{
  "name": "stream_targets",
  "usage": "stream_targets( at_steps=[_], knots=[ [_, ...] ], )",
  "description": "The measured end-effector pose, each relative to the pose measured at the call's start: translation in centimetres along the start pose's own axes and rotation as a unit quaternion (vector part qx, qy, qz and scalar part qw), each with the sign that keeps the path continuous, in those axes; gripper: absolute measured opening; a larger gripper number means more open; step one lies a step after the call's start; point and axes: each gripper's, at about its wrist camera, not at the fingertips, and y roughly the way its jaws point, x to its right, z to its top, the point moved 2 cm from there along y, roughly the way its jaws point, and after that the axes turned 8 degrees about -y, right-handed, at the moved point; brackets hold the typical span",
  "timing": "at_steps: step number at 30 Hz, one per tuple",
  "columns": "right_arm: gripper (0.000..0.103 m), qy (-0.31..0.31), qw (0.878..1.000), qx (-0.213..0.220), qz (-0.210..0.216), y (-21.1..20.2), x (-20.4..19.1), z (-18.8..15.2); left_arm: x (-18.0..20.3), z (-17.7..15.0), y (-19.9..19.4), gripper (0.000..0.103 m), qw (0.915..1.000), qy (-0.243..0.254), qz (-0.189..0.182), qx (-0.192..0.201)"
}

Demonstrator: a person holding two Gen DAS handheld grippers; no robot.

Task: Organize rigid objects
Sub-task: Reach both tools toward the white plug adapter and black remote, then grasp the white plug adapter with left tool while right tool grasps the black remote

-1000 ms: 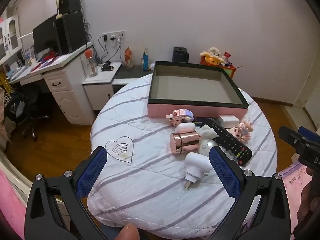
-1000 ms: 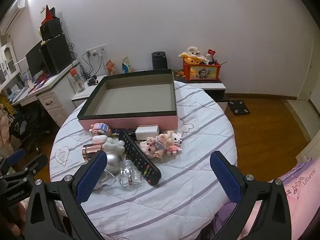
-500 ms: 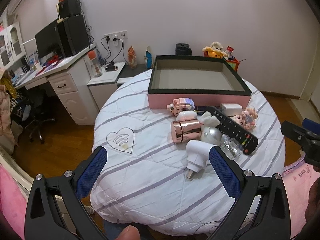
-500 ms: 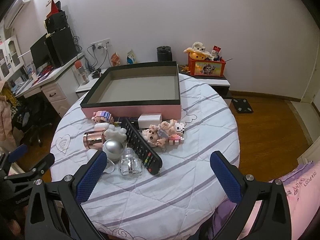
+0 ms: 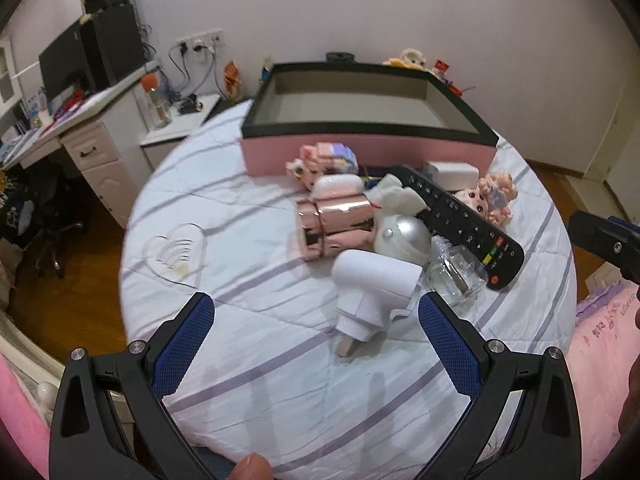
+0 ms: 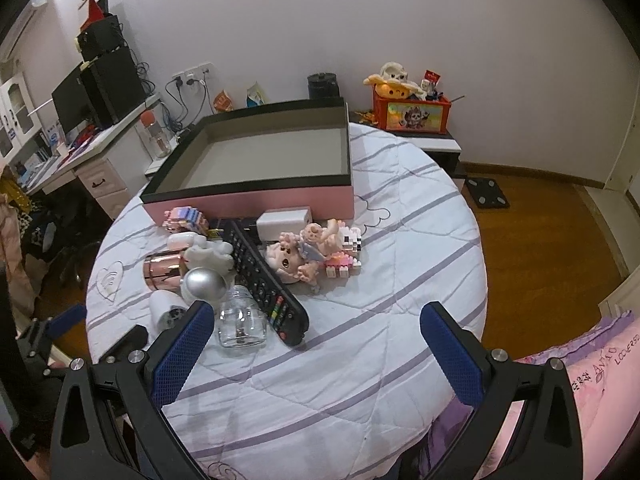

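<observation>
pink bedding [image 6: 592, 376] reads "locers"; both tongs [image 5: 316, 312] [image 6: 316, 322] gape, empty.

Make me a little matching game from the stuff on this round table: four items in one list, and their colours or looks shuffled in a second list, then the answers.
Things:
1. remote control
2. cylinder lying on its side
3. small bottle
4. tray's outer wall

Looks:
A. clear glass
B. pink
C. black with coloured buttons
D. shiny rose-gold

Pairs: 1-C, 2-D, 3-A, 4-B
</observation>
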Motion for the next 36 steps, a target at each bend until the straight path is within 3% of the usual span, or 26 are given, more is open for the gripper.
stream_targets(
  at_steps=[12,17,25,27,33,36],
  knots=[
    [0.103,0.001,1.0,-0.031,0.002,3.4,0.4,0.0,-0.2,-0.5,5.8,0.101,0.9976,-0.026,-0.033,-0.055],
    [0.103,-0.001,0.999,-0.04,0.003,4.4,0.3,0.0,-0.7,-0.3,5.8,0.096,0.9971,-0.032,-0.054,-0.042],
    [0.103,-0.012,0.998,-0.056,0.011,6.3,-0.5,-0.2,-1.8,0.7,5.6,0.051,0.9972,-0.025,-0.061,-0.037],
    [0.103,-0.02,0.998,-0.061,0.012,6.9,-0.9,-0.2,-2.3,0.9,5.6,0.045,0.997,-0.027,-0.063,-0.037],
    [0.099,-0.028,0.997,-0.072,0.032,8.8,-1.5,0.0,-3.1,0.9,5.3,0.045,0.9968,-0.028,-0.067,-0.034],
    [0.084,-0.017,0.995,-0.073,0.061,9.5,-1.5,0.0,-3.2,0.7,5.2,0.045,0.9968,-0.03,-0.067,-0.032]
  ],
)
